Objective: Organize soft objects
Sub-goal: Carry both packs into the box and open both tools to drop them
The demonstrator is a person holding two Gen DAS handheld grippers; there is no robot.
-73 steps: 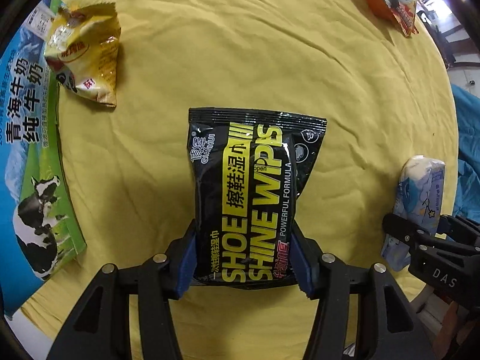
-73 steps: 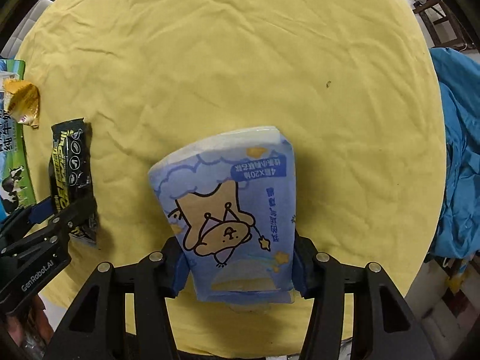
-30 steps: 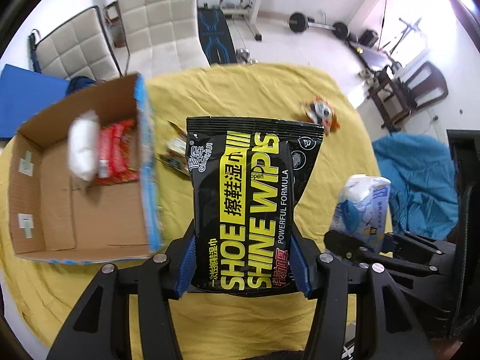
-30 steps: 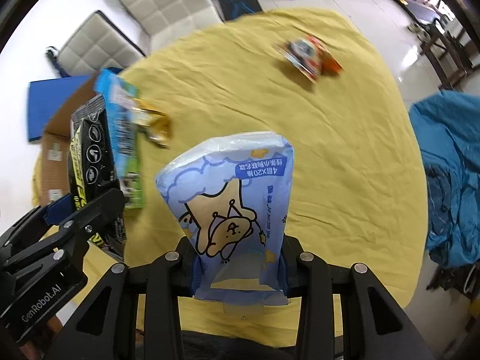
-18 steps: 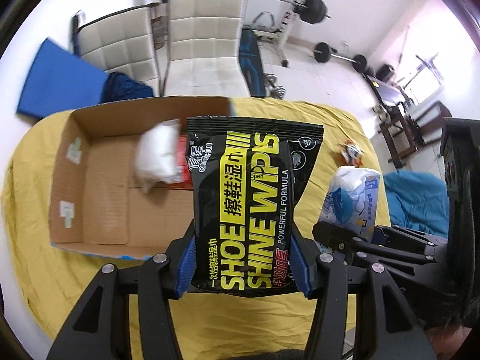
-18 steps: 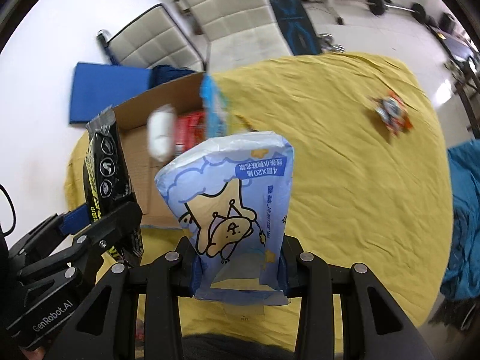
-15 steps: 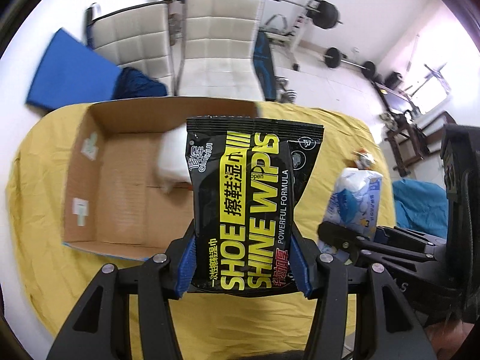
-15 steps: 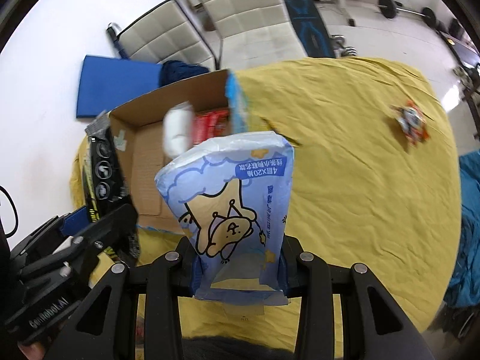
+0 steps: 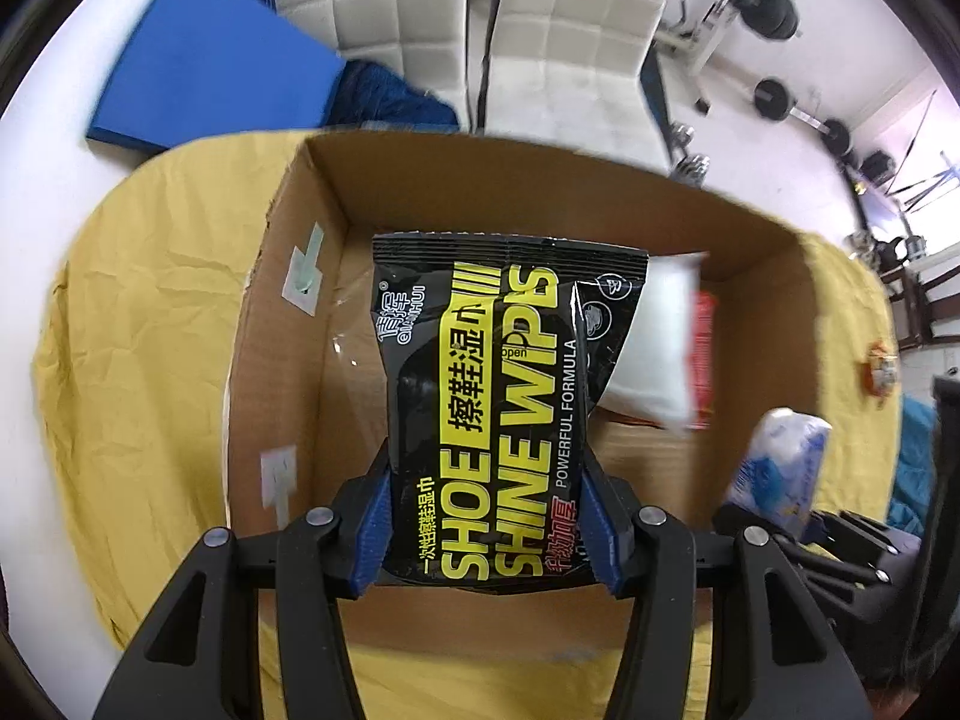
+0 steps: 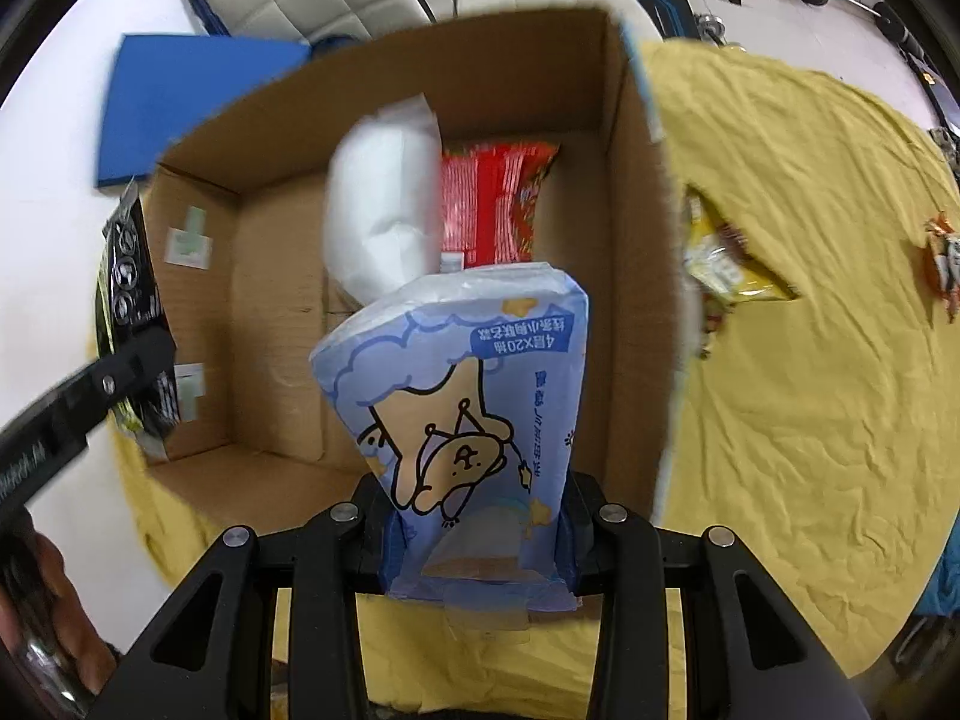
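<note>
My left gripper (image 9: 487,531) is shut on a black and yellow shoe wipes pack (image 9: 498,396) and holds it above the open cardboard box (image 9: 282,312). My right gripper (image 10: 477,543) is shut on a blue tissue pack (image 10: 474,414) with a bear drawing, held over the same box (image 10: 630,240). Inside the box lie a white soft pack (image 10: 384,210) and a red packet (image 10: 498,204). The wipes pack and left gripper show at the left edge of the right wrist view (image 10: 129,312). The tissue pack shows at the right of the left wrist view (image 9: 777,462).
The box stands on a round table with a yellow cloth (image 10: 810,360). A yellow snack bag (image 10: 726,264) lies just right of the box and an orange packet (image 10: 942,258) lies further right. White chairs (image 9: 540,30) and a blue mat (image 9: 204,60) stand beyond the table.
Both grippers have lifted their packs off the cloth and carried them left and forward to above the box. The box now fills the middle of both views.
</note>
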